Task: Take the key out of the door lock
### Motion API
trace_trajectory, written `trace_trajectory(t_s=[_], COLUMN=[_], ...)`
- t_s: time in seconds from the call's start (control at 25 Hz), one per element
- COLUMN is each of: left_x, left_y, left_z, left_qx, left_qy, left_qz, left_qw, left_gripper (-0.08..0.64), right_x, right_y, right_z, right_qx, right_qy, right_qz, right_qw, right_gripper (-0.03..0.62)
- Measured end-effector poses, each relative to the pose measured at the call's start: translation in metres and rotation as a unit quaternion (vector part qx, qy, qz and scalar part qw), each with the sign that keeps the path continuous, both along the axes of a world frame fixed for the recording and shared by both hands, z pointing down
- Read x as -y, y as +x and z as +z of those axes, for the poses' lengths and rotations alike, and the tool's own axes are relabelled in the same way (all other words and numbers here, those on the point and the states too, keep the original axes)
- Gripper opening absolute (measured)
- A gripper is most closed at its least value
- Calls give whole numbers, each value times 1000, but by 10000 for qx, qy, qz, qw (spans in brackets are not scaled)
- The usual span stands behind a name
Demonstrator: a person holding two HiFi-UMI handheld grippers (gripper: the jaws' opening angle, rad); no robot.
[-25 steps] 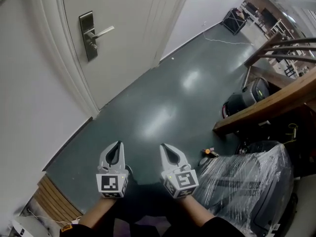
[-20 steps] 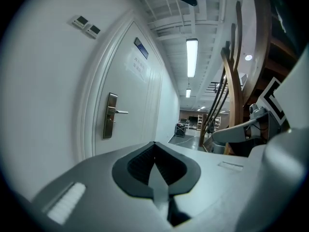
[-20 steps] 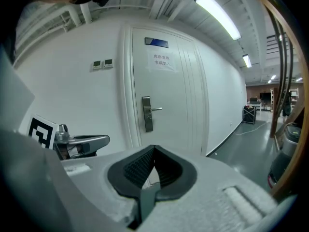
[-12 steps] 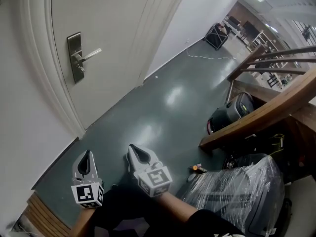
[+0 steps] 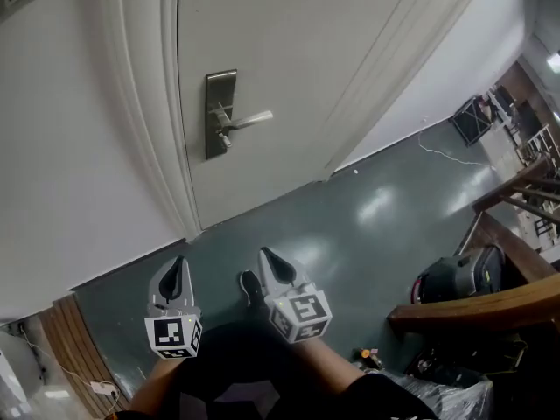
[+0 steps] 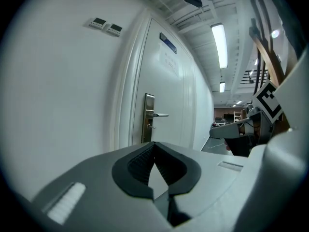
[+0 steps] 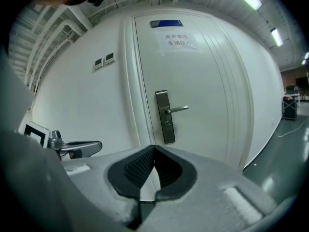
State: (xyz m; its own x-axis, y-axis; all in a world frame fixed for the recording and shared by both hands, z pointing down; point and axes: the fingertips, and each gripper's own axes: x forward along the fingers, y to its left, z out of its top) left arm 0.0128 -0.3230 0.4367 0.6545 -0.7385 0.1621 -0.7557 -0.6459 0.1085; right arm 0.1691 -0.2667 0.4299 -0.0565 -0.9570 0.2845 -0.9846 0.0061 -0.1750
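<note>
while left claw [image 5: 178,264], right claw [image 5: 265,255] sit closed, shoe [image 5: 250,288] between, door lock [image 5: 220,115] ahead

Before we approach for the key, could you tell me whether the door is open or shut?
Shut: the door sits flush in its frame, with no gap showing on the handle side.

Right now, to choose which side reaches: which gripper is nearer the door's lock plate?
Right, probably, by little. The right gripper faces the lock plate squarely; the left gripper sits further toward the wall, seeing it obliquely. Both are shut and well short of it.
</note>
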Motion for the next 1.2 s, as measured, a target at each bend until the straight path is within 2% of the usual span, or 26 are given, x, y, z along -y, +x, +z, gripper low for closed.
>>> trace_trajectory(t_s=[0.16, 0.44, 0.6, 0.72, 0.8, 0.92, 1.08, 1.2], left_x=[35, 102, 137, 155, 165, 176, 182, 183], left_y=[35, 83, 100, 107, 109, 109, 102, 94], left_z=[2, -14, -19, -18, -13, -4, 3, 4], left_qx=[119, 212, 316, 455, 566, 715, 796, 819], left_qy=[-74, 55, 176, 203, 189, 177, 97, 47], left_qz=[-315, -895, -1186, -1359, -1471, -1619, -1831, -1968], left_qw=[9994, 9957, 9923, 9895, 9873, 9841, 9798, 9770], left_gripper=[15, 15, 15, 15, 15, 16, 16, 17], right_x=[51, 138, 181, 205, 219, 234, 251, 261], right_y=[33, 80, 85, 82, 78, 69, 57, 46], right_z=[3, -3, 1, 8, 14, 23, 30, 35], right_qx=[104, 302, 840, 1360, 1689, 2210, 3056, 3765], right_qy=[-112, -181, -300, -469, -623, -832, -1050, -1247], right_qz=[-411, -1190, -1749, -2060, -2243, -2471, -2666, -2705], right_qw=[9990, 9923, 9805, 9679, 9578, 9398, 9080, 8772], right_gripper=[-8, -8, -8, -6, 59, 67, 78, 89])
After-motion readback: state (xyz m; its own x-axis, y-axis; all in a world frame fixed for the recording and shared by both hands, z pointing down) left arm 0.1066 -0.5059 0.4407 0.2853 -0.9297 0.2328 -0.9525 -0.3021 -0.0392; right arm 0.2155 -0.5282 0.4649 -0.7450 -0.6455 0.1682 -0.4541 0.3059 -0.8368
